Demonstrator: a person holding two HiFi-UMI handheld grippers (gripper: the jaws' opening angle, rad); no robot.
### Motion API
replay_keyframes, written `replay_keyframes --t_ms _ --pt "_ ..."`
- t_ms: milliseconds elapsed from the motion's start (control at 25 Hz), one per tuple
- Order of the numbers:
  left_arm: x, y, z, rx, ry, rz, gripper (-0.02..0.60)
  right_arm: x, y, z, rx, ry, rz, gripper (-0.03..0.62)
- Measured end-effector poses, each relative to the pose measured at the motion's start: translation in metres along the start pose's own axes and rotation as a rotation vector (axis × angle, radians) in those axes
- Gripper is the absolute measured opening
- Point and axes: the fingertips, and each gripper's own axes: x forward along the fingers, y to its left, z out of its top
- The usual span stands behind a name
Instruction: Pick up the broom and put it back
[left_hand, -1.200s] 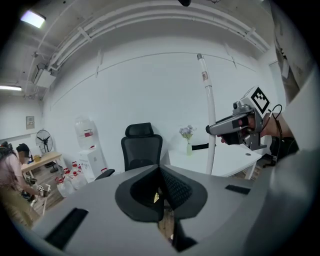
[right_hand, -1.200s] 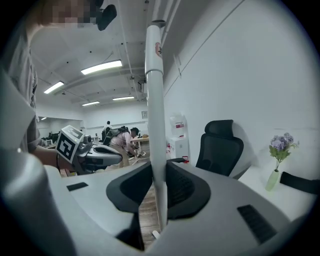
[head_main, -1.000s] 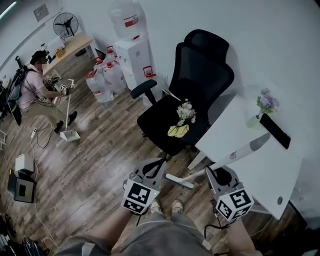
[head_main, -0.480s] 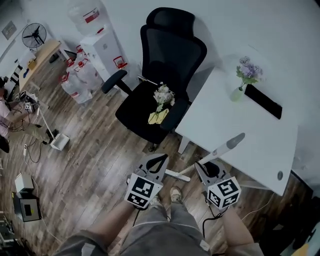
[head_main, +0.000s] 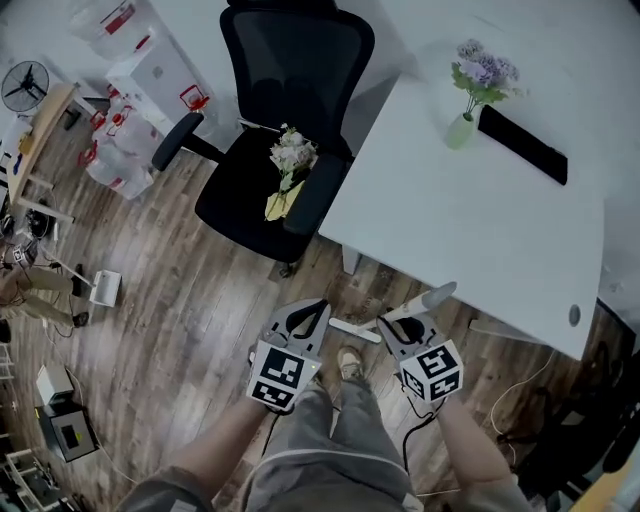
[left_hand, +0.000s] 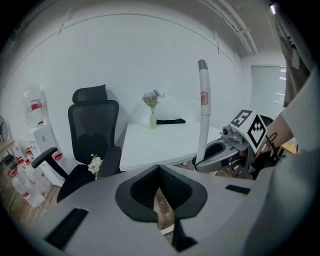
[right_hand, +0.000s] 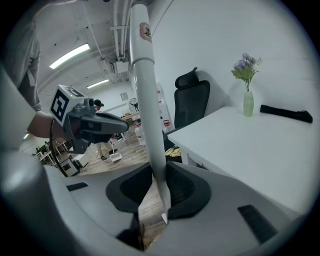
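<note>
The right gripper (right_hand: 160, 176) was clamped on the broom (right_hand: 145, 100). Its two dark pads pressed the pale handle from both sides, and the handle ran up out of the jaws at a slight tilt. A small red-marked label sat near the handle's top. In the head view the grey end of the handle reached just over the near edge of the white table (head_main: 450, 220), and the gripper was low in front of that edge, above the wood floor (head_main: 180, 300).

The left gripper (left_hand: 159, 170) was pressed together at its tips with nothing between them. It was just beside the right one, apart from the broom, with the person's shoes (head_main: 350, 362) below the two.

A short white bar (head_main: 355, 330) showed between the grippers near the floor; I could not tell whether it belonged to the broom.

On the table, a green vase of purple flowers (head_main: 466, 118) stood near the far edge, and a flat black thing (head_main: 522, 146) lay just beside it toward the far right corner. A black office chair (head_main: 290, 60) stood at the table's left edge, with a pale bunch of flowers (head_main: 288, 158) on the right side of its seat.
</note>
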Motion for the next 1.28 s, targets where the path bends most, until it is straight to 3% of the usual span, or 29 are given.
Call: replay_keyframes --t_ms 360,640,920,1280 --pt "0.051 -0.006 -0.062 -0.011 0.045 -0.028 0.015 0.041 -0.017 -0.079 -0.021 0.057 0.062 0.107" --pt "0.074 -0.009 -0.085 -0.001 0.079 -0.042 0.015 0.062 -0.032 -0.125 0.0 0.1 0.108 0.11" --pt "0.092 -0.01 -0.092 0.005 0.095 -0.058 0.015 0.074 -0.053 -0.129 0.047 0.054 0.108 0.11" --pt "0.114 -0.012 -0.087 0.023 0.097 -0.089 0.015 0.081 -0.105 -0.127 0.159 -0.012 -0.019 0.112"
